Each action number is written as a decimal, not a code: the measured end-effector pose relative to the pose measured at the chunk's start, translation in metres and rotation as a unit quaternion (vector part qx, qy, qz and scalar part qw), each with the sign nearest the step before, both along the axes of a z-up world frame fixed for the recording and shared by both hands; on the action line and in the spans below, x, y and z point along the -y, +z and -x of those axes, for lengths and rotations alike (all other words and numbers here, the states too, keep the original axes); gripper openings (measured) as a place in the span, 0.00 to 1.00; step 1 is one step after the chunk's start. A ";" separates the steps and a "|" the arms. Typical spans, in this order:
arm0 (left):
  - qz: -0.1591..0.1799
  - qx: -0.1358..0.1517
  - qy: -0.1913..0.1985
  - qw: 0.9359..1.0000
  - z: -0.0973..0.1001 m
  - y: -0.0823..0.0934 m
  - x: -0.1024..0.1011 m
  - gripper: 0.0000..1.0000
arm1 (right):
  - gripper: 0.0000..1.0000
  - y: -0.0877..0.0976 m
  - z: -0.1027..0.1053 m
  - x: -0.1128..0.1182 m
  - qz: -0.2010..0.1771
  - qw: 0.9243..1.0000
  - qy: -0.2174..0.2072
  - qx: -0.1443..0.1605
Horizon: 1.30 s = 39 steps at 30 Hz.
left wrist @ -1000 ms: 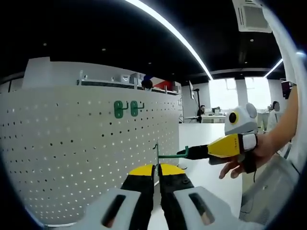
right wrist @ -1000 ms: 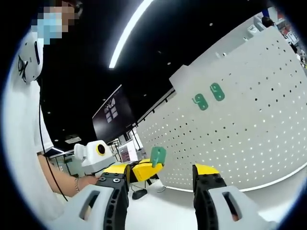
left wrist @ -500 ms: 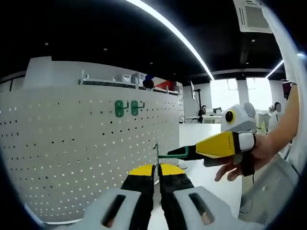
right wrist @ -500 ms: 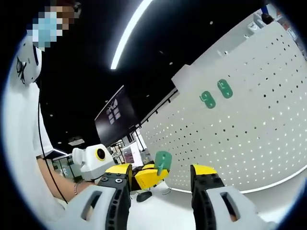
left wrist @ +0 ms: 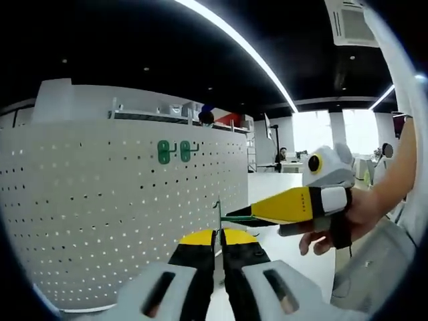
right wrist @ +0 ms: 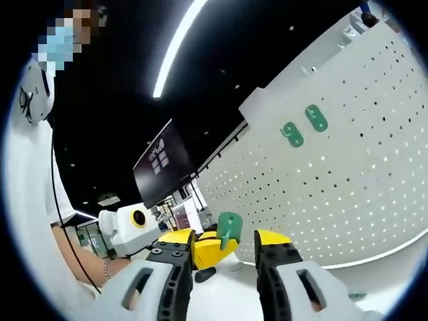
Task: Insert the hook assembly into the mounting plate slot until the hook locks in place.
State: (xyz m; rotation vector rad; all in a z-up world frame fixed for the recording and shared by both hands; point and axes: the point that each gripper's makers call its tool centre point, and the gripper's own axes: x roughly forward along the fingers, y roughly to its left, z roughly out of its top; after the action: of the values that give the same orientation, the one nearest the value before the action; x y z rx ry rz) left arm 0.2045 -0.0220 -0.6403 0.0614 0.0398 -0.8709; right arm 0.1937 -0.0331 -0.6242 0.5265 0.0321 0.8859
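My left gripper [left wrist: 219, 235] is shut on a thin green mounting plate [left wrist: 219, 212], seen edge-on above its yellow tips. A green hook rod [left wrist: 237, 218] sticks out of the plate to the right. My right gripper [left wrist: 249, 215] comes in from the right, its yellow jaw lying along that rod. In the right gripper view the same plate [right wrist: 230, 226] faces me, held by the left gripper [right wrist: 208, 249]. The right gripper [right wrist: 224, 242] stands open with its jaws on either side of the plate, a clear gap between them.
A white pegboard [left wrist: 100, 214] [right wrist: 348, 187] stands behind, with two green hooks [left wrist: 172, 152] [right wrist: 304, 125] mounted high on it. A person's hand [left wrist: 344, 217] holds the right gripper. A white tabletop [left wrist: 294, 251] lies below, and a small dark object [right wrist: 203, 273] rests on it.
My right gripper has slid left along the hook rod toward the plate, and its jaws have narrowed. The left gripper has kept its hold on the plate.
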 end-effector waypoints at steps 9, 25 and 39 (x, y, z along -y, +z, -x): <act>0.001 -0.001 -0.002 1.000 0.002 -0.001 0.001 0.03 | 0.21 -0.001 -0.001 -0.002 0.003 1.000 0.003 -0.006; 0.003 -0.004 0.005 1.000 0.000 -0.003 -0.001 0.03 | 0.07 -0.006 -0.007 -0.006 0.006 1.000 0.001 -0.020; -0.001 -0.011 0.019 1.000 0.000 -0.006 -0.002 0.03 | 0.02 -0.009 -0.010 -0.007 0.004 0.999 -0.014 -0.034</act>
State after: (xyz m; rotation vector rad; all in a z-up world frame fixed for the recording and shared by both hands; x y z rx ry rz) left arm 0.2047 -0.0196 -0.6464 0.0530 0.0620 -0.8341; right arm 0.2035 -0.0256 -0.6332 0.5478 0.0903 0.8405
